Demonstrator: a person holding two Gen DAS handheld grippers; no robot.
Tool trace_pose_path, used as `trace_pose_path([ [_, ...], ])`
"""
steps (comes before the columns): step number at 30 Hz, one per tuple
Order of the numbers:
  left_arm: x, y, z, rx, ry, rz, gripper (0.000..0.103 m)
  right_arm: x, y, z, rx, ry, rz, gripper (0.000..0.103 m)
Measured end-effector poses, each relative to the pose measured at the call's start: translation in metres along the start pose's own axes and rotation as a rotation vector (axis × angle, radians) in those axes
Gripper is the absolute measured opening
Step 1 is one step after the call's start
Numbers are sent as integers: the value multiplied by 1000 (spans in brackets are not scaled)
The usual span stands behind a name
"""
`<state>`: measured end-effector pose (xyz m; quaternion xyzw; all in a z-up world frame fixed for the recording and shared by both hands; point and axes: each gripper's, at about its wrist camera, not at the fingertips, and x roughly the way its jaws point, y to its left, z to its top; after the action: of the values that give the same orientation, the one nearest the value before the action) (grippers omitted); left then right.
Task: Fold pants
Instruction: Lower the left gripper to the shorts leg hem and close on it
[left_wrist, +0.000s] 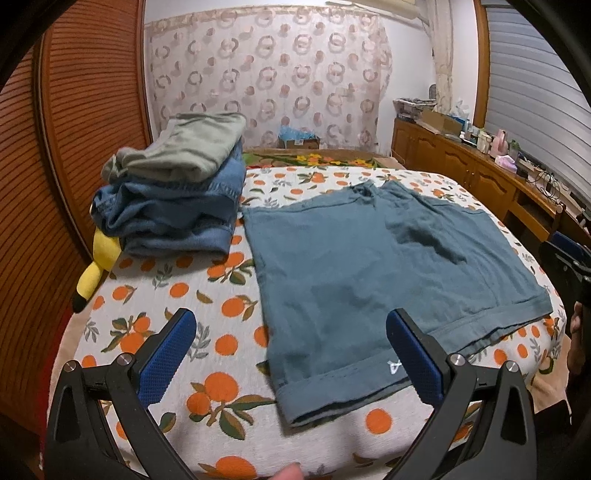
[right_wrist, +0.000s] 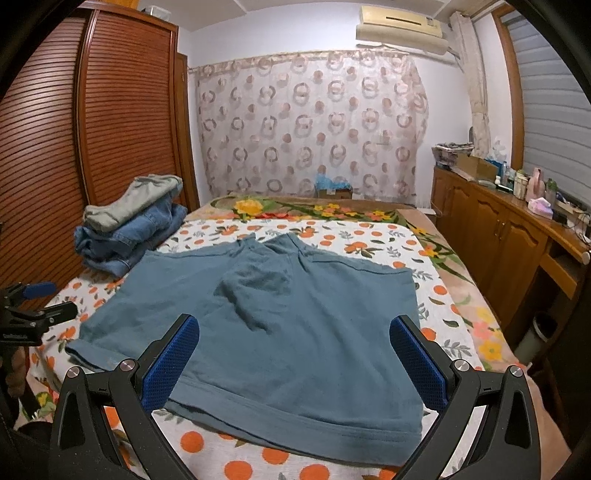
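While both of my hand-held grippers hung wide apart and empty, the teal pants (right_wrist: 295, 332) lay spread flat on the bed (right_wrist: 373, 240).

As I saw it, my left hand-held gripper (left_wrist: 291, 354) hovered over the near left leg hem, its blue pads (left_wrist: 170, 362) clear of the cloth, one over the orange-print sheet and one above the hem. My right hand-held gripper (right_wrist: 295, 362) hovered over the near right leg hem, jaws spread wide, gripping nothing. The waistband lay at the far end, ahead of both grippers. A stack of folded clothes (left_wrist: 173, 188) sat ahead and to the left of my left gripper, with a yellow plush toy (left_wrist: 96, 266) just beside it at the bed's edge.
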<state>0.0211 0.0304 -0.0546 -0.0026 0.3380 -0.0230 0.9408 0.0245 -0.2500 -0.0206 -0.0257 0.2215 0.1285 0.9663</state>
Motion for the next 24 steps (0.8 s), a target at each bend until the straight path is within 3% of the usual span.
trace_pose_path([
  [7,14,24,-19,-44,50,3,98,6,-10,-5,3,33,17,103],
  [14,19,27,-34,-55,110,-67,77,12,-11,-6,-1,67,45,103],
  [18,22,22,-41,-58,137,-122,58,12,-13,-7,8,78,52,103],
  [24,23,18,-39,-48,145,-152,36,11,-16,-7,10,82,51,103],
])
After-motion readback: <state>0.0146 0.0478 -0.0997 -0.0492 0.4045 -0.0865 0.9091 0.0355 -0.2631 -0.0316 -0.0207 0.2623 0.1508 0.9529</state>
